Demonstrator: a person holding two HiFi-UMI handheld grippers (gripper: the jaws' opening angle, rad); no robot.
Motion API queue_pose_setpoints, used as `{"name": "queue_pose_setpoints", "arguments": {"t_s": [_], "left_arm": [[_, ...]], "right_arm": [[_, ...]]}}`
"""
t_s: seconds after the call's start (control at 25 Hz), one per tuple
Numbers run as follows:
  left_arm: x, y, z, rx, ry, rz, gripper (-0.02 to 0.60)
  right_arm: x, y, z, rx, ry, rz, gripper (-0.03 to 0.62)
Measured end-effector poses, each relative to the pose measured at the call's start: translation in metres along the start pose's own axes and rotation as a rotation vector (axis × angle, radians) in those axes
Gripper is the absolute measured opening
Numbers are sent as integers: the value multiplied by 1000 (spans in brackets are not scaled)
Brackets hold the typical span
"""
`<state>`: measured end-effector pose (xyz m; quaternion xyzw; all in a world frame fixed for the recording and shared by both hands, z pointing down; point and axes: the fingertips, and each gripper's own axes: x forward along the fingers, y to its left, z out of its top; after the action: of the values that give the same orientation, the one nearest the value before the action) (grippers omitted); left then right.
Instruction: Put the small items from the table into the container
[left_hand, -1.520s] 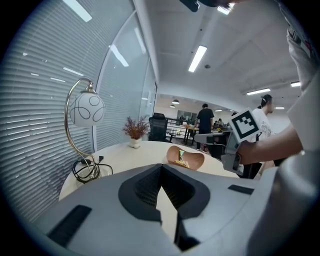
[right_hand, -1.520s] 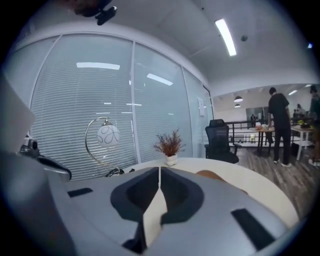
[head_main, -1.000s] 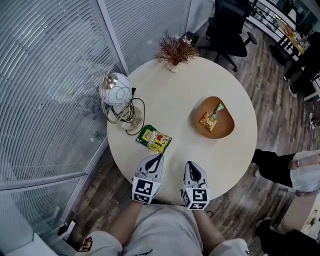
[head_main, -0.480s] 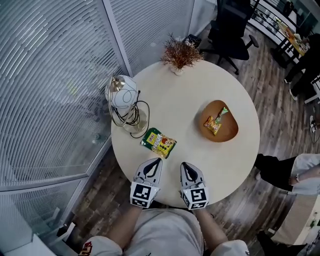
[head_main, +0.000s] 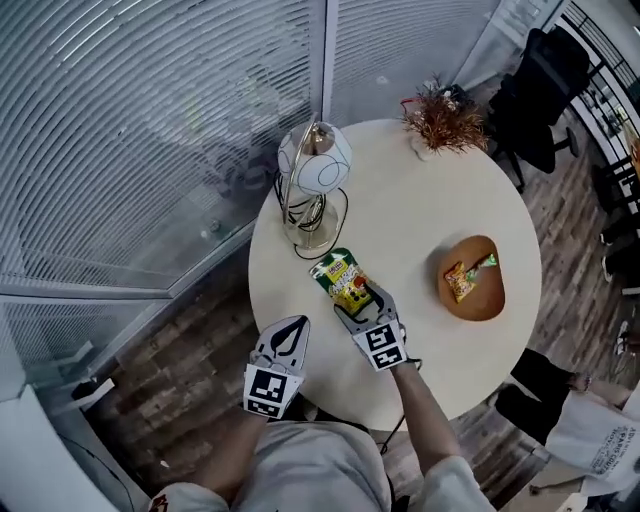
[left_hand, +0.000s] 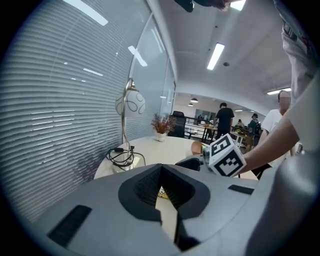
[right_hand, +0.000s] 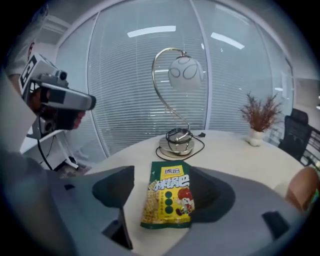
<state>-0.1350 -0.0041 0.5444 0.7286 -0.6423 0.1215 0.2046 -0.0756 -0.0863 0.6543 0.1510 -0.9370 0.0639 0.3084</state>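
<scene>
Round table (head_main: 420, 210) by the blinds. My right tongs (head_main: 355, 300) are opening astride the snack packet (head_main: 345, 282), not pinching yet. Left tongs (head_main: 287, 335) pressed together, empty. Next: close, carry to wooden bowl (head_main: 482, 302).

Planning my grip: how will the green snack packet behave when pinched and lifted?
The snack packet lies flat and puffy, so it is probably light and may sag from a pinched edge. Its glossy film may slip. Being flat, it should not roll, though contents might crush.
</scene>
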Motion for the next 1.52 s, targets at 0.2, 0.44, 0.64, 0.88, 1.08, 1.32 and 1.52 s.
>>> {"name": "queue_pose_setpoints", "arguments": {"t_s": [0.2, 0.44, 0.64, 0.88, 1.08, 1.32, 1.52], "left_arm": [[-6, 17, -9, -44, -1, 63, -8], [-12, 26, -18, -48, 14, 107, -8], [-13, 29, -23, -52, 24, 121, -8], [-11, 23, -21, -42, 21, 106, -8], [1, 15, -15, -20, 12, 54, -8], [17, -15, 5, 16, -7, -28, -8], [29, -43, 21, 62, -16, -104, -8]], "right_arm": [[44, -13, -23, -18, 102, 22, 345], [66, -20, -47, 12, 182, 29, 344], [67, -21, -50, -30, 219, -12, 335], [59, -23, -54, -15, 257, -56, 207], [26, -42, -29, 66, 131, -131, 202], [-80, -133, 18, 153, -75, -412, 202], [-159, -220, -32, 343, -42, -661, 203]]}}
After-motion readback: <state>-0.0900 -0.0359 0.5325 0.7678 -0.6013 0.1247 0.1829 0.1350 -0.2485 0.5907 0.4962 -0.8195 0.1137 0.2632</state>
